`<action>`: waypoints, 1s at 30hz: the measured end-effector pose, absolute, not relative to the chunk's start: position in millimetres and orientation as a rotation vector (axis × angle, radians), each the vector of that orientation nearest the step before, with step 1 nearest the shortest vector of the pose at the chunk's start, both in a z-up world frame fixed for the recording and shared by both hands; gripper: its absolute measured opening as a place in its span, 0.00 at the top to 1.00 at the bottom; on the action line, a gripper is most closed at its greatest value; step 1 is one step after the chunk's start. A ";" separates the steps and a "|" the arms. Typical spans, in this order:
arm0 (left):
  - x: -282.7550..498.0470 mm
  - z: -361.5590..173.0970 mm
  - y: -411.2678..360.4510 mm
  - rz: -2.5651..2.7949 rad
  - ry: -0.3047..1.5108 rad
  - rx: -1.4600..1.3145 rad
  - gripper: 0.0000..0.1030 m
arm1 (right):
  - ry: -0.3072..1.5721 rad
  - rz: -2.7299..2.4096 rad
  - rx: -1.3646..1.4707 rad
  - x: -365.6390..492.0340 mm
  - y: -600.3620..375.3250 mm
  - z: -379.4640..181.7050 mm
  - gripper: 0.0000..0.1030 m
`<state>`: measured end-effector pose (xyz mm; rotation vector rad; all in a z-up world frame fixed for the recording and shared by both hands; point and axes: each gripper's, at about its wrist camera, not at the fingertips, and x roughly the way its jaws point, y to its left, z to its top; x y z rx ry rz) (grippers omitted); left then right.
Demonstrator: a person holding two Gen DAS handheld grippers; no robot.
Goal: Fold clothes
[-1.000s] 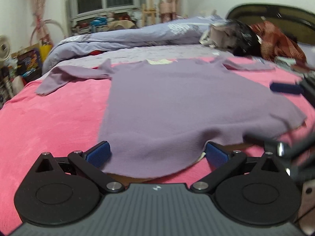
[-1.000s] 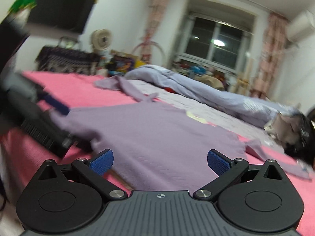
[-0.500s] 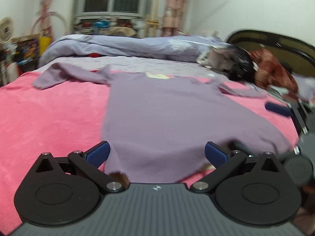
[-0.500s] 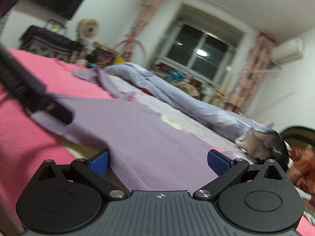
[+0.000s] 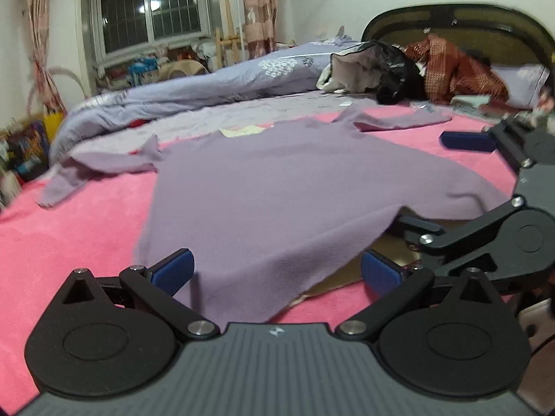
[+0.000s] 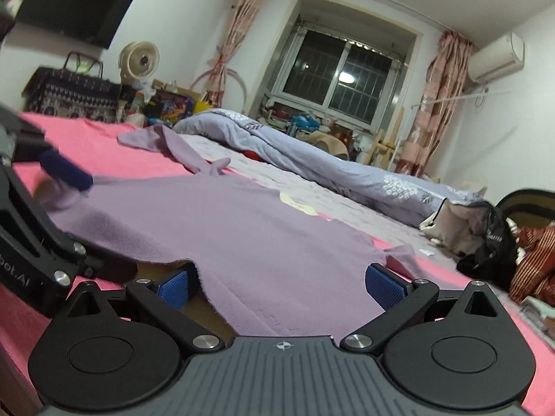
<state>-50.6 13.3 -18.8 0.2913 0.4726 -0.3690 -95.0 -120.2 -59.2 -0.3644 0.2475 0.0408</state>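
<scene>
Both grippers, left gripper (image 5: 277, 270) and right gripper (image 6: 281, 286), hold fingers spread wide around the hem of the purple sweater (image 5: 277, 187) lying flat on the pink blanket (image 5: 69, 228); beyond lie a rumpled lavender duvet (image 5: 215, 86) and clothes pile (image 5: 416, 69).

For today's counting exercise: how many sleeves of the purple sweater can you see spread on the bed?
2. One sleeve stretches left across the pink blanket; the other sleeve stretches right, toward the headboard. Neither looks hidden.
</scene>
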 end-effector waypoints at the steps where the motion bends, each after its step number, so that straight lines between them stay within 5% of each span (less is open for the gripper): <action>1: -48.8 -20.7 11.3 -0.324 0.474 0.323 0.00 | 0.254 0.038 -0.363 -94.8 -120.6 -59.4 0.00; 12: -45.7 -11.6 25.1 -0.454 0.463 0.164 0.00 | 0.162 -0.151 -0.331 -97.3 -132.0 -52.7 0.00; 25: -25.2 -19.7 4.9 -0.341 0.512 0.249 0.00 | 0.279 -0.006 -0.270 -93.9 -144.7 -57.3 0.00; 30: -19.3 -12.9 37.4 -0.143 0.498 0.206 0.00 | 0.306 0.001 -0.444 -96.9 -139.7 -61.4 0.00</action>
